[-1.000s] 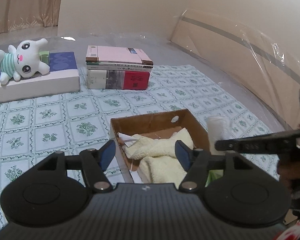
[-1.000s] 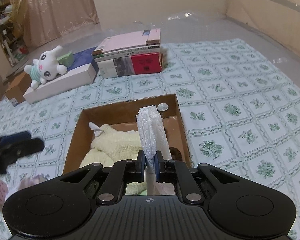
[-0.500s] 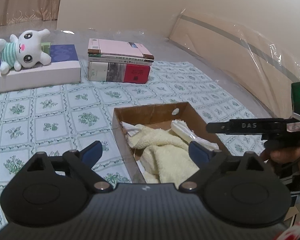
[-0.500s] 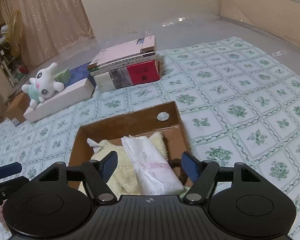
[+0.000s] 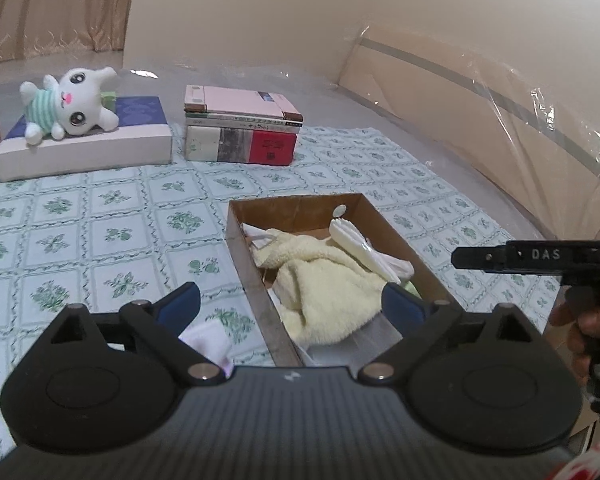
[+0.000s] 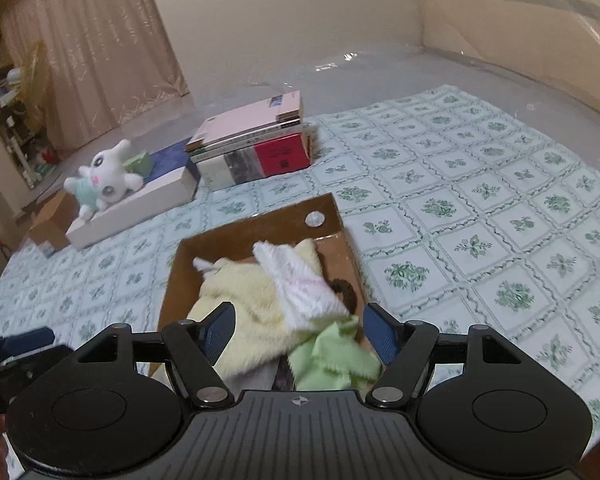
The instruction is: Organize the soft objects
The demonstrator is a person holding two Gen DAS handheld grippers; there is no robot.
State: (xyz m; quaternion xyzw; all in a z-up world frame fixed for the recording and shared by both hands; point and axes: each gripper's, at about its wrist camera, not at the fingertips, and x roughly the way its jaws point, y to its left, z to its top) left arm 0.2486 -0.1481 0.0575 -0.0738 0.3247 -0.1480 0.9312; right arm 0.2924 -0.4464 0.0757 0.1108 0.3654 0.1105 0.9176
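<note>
Shallow brown cardboard box sitting on a pale green floral-print cloth, open top, round white sticker on the far inner wall. Packed with soft stuff: a fluffy pale-yellow towel bunched up in the middle, a folded white cloth with a faint pink mark lying on top of it, and a thin light-green cloth with pinked zigzag edges crumpled at the near end. Something dark and fuzzy poking out by the right wall, can't tell what.

Right tongs spread wide, blue pads straddling the near end of the box, gripping nothing, hovering above the green cloth. Left tongs also spread wide and empty, held over the box's left wall, one pad over the cloth outside, the other over the box. Small lilac-white fabric piece lying on the cloth just beside the box, under the left pad.

Further back: white plush bunny in a striped green shirt flopped on a flat white box with a blue top, next to a stack of books, pink cover on top, red spine at the bottom. Clear plastic sheeting draped over the wall side.
</note>
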